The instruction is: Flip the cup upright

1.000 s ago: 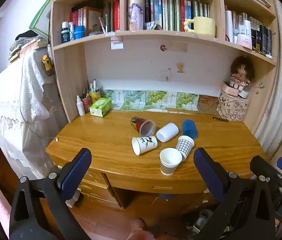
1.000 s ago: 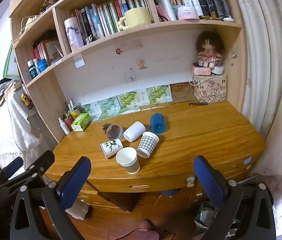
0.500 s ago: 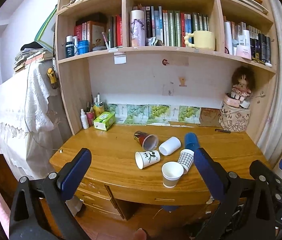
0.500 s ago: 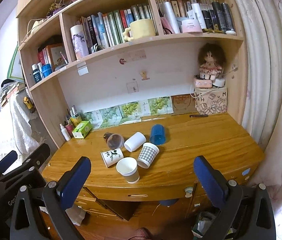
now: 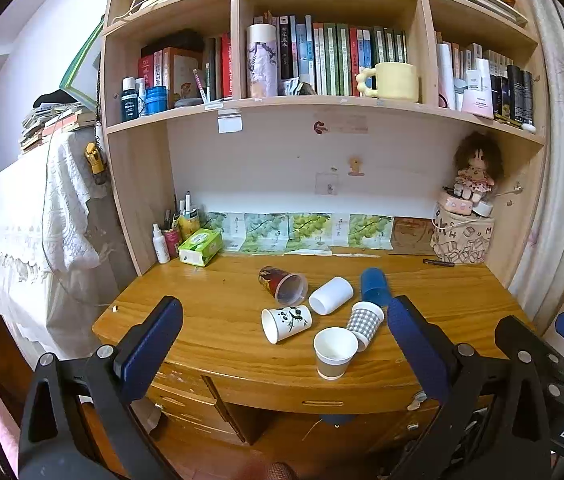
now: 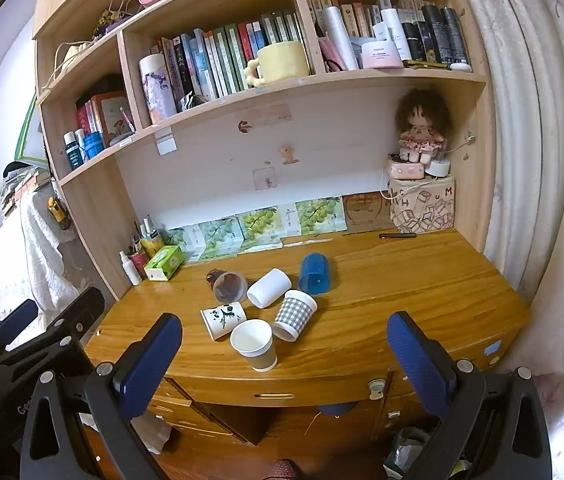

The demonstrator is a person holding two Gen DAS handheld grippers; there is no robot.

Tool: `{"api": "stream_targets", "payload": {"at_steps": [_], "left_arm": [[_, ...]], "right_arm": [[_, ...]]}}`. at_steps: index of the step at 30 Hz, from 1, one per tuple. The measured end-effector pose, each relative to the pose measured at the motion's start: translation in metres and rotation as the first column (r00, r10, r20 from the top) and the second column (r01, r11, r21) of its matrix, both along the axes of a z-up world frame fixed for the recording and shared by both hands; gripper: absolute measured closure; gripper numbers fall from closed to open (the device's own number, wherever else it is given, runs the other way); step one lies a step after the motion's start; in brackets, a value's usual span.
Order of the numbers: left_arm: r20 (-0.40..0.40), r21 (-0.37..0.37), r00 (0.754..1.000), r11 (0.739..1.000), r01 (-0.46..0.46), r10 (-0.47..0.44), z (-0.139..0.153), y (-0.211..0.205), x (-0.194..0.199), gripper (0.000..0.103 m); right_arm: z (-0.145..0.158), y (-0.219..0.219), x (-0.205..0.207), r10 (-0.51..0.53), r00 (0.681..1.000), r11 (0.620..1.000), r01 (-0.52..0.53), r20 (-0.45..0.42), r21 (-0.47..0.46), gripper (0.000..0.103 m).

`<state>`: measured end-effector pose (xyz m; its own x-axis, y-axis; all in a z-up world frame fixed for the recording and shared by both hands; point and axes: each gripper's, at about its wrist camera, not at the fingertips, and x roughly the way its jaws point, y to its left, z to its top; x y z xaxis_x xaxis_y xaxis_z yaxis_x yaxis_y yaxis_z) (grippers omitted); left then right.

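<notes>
Several cups cluster on the wooden desk (image 5: pixel 210 320). A brown-sleeved paper cup (image 5: pixel 334 353) (image 6: pixel 254 344) stands upright near the front edge. Lying on their sides are a panda-print cup (image 5: pixel 285 323) (image 6: pixel 224 320), a checked cup (image 5: pixel 363 324) (image 6: pixel 294 314), a plain white cup (image 5: pixel 330 295) (image 6: pixel 269 288), a blue cup (image 5: pixel 374 286) (image 6: pixel 314 273) and a clear red-patterned cup (image 5: pixel 283 285) (image 6: pixel 228 283). My left gripper (image 5: pixel 285 356) and right gripper (image 6: pixel 283 360) are both open and empty, held in front of the desk, short of the cups.
A green tissue box (image 5: pixel 200 247) and small bottles (image 5: pixel 160 239) stand at the desk's back left. A patterned bag (image 5: pixel 462 238) with a doll sits at the back right, a pen (image 5: pixel 437 263) beside it. Bookshelves hang above. Drawers (image 5: pixel 313 403) are below the front edge.
Both grippers have risen and tilted up, so the desk and cups sit lower in view and more shelf shows. The cups have not moved.
</notes>
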<state>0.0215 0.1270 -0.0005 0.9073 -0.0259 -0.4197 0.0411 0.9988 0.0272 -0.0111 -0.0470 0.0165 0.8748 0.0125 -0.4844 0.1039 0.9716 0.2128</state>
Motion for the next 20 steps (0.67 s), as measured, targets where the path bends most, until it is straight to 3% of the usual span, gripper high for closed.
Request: {"api": "stream_targets", "payload": {"at_steps": [20], "left_arm": [[-0.008,0.001,1.0,1.0,0.016,-0.016,-0.0009,-0.0048,0.0022,0.001]], "right_arm": [[-0.0031,-0.0088,-0.0023,-0.025,1.0,1.0,0.025,0.002,0.008,0.0]]}}
